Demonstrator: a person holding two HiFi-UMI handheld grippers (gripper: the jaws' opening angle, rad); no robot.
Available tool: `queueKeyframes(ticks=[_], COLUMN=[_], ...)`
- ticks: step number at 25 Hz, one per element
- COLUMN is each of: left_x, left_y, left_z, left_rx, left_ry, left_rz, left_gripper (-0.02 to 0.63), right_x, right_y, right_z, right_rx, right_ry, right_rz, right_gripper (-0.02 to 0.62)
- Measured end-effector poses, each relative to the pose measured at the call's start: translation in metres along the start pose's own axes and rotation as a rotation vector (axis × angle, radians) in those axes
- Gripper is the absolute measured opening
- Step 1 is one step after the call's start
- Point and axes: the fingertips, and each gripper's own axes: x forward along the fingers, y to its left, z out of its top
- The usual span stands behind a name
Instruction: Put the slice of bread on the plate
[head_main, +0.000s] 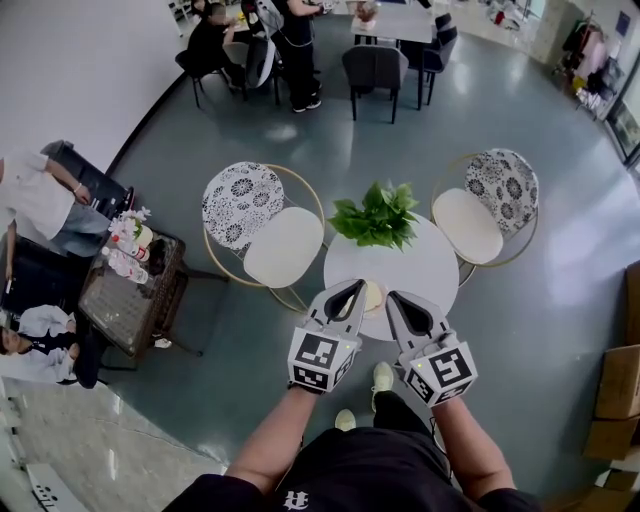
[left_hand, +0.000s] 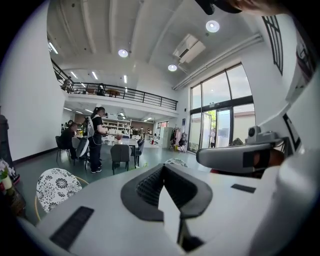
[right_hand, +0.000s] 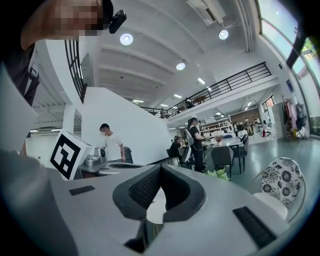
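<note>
A round white table (head_main: 425, 268) stands far below me in the head view, with a leafy green plant (head_main: 378, 215) on its far side. On its near side lies a pale tan round thing (head_main: 375, 296), partly hidden by my left gripper; I cannot tell plate from bread there. Both grippers are held high above the table, near the head camera. My left gripper (head_main: 357, 288) (left_hand: 164, 168) is shut with nothing between its jaws. Beside it, my right gripper (head_main: 392, 297) (right_hand: 160, 168) has its tips together, also with nothing in them. Both gripper views look level across the room, not at the table.
Two gold-framed chairs with white seats (head_main: 285, 245) (head_main: 468, 225) flank the table. A dark side table with flowers (head_main: 130, 300) is at the left, cardboard boxes (head_main: 615, 390) at the right. People sit and stand around a far table (head_main: 385, 20) and at the left edge.
</note>
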Motion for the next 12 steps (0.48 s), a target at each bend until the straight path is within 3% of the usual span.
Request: queueKeyframes(ticks=[12], left_x=[-0.022], left_y=[-0.014], left_z=[0.027], left_rx=[0.017], left_ry=[-0.065], left_rz=[-0.013], left_gripper=[0.006], right_x=[-0.009], right_y=[0.017], right_z=[0.021], right_rx=[-0.017], right_ry=[-0.025], right_rz=[0.000], right_gripper=[0.005])
